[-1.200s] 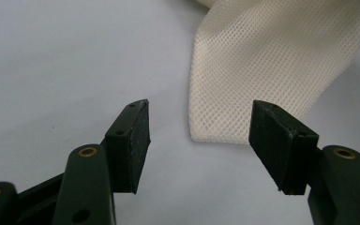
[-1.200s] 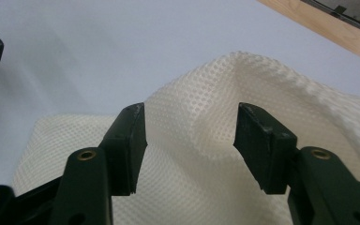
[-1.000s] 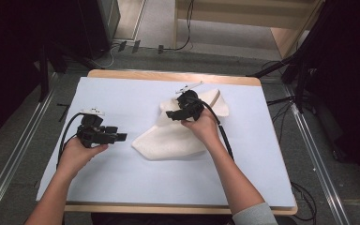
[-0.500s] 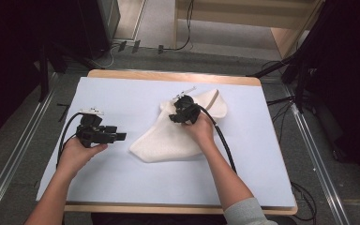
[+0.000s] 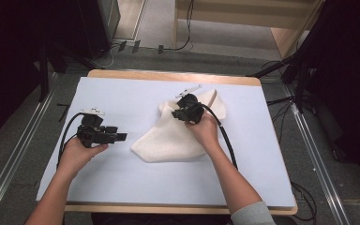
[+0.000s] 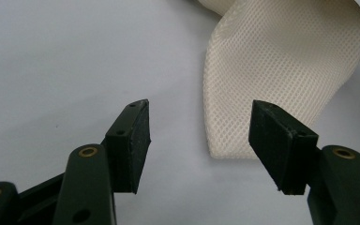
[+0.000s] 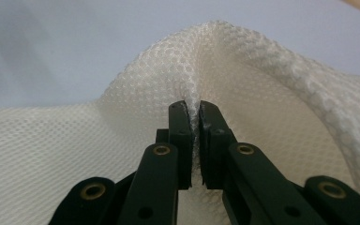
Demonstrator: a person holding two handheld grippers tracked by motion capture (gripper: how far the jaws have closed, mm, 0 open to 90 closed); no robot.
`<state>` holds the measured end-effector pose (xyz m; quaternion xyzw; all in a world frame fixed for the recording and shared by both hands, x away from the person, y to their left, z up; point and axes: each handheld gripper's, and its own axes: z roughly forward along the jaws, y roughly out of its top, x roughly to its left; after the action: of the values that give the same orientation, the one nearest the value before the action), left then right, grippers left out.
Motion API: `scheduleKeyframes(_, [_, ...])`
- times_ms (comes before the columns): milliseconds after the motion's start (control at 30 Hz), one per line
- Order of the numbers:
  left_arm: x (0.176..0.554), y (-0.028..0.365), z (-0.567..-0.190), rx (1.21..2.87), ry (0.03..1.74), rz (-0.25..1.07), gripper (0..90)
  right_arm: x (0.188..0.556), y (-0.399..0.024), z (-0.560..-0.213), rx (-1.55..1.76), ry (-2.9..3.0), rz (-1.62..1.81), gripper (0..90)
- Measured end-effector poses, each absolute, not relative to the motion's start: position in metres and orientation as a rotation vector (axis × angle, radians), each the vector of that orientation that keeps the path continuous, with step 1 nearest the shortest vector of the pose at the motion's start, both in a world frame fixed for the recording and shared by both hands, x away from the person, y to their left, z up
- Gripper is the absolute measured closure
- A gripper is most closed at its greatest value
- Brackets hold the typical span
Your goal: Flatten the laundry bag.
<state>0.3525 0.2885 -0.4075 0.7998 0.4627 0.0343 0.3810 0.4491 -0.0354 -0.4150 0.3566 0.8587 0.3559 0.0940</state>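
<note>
Fingers [image 6: 136, 140] of the left gripper [image 5: 117, 137] are spread wide with nothing between them; the white mesh cloth [image 5: 176, 138] lies at their 1 o'clock, on the desk [image 5: 122, 187]. Right gripper [image 5: 178, 114] has just squeezed its fingers [image 7: 180, 140] together, pinching a raised fold of the cloth at its 12 o'clock.

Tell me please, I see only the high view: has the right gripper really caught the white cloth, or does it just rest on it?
Observer: The right gripper is shut on a raised fold of the mesh cloth; its jaws have just been closing.
Operator: And the left one?
Observer: The left gripper is open, with nothing between the pads.
Operator: Is it near the cloth?
Observer: A cloth corner lies just beyond its jaws, untouched.
</note>
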Motion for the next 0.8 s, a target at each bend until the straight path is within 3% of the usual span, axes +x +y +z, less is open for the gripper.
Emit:
scheduleKeyframes(367, [0.353, 0.278, -0.404, 2.024, 1.166, 0.079, 44.7, 0.414, -0.065, -0.392, 0.998, 2.49, 1.24, 85.0])
scheduleKeyframes(800, [0.363, 0.254, -0.397, 2.042, 1.097, 0.056, 69.3, 0.376, -0.106, -0.383, 0.989, 2.451, 1.33, 84.9])
